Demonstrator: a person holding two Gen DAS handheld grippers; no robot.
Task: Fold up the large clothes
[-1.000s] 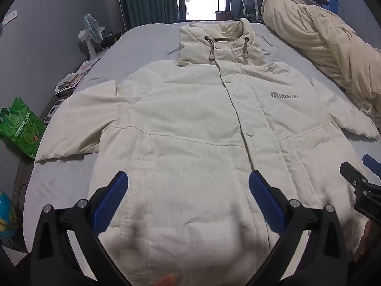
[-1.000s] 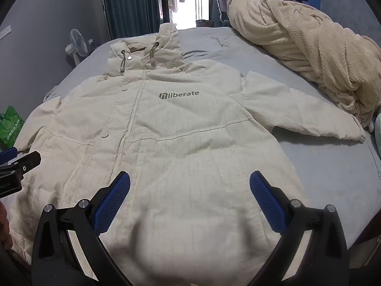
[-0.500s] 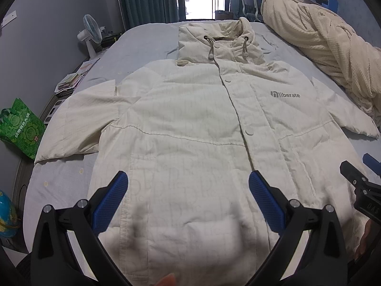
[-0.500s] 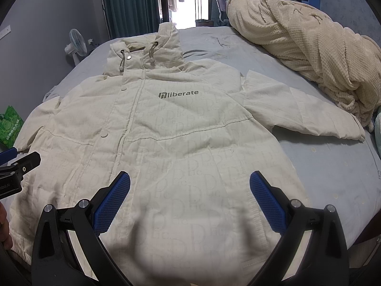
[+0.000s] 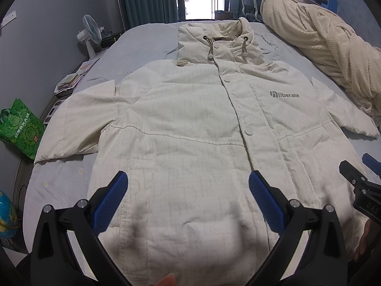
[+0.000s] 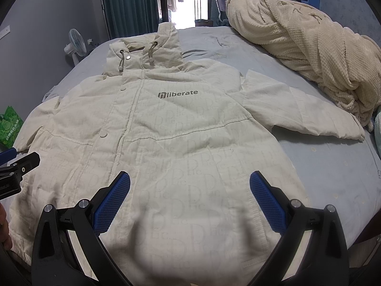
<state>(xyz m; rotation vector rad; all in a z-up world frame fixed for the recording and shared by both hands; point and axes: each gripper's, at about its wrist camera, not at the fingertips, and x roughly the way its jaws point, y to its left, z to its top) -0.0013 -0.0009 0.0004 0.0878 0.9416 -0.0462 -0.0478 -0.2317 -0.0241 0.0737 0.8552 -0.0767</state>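
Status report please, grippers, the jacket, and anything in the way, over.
Left gripper open, right gripper open, both over the hem. Cream jacket flat on the bed, front up, sleeves spread, unfolded. Bundled blanket crowds the right sleeve.

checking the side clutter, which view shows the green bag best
The left wrist view: the green bag stands beside the bed, nearly whole, with its printed front visible. The right wrist view catches only a slice of it at the left edge, behind the jacket sleeve.

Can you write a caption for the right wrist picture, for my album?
Open right gripper hovers above a cream jacket spread flat on the bed.
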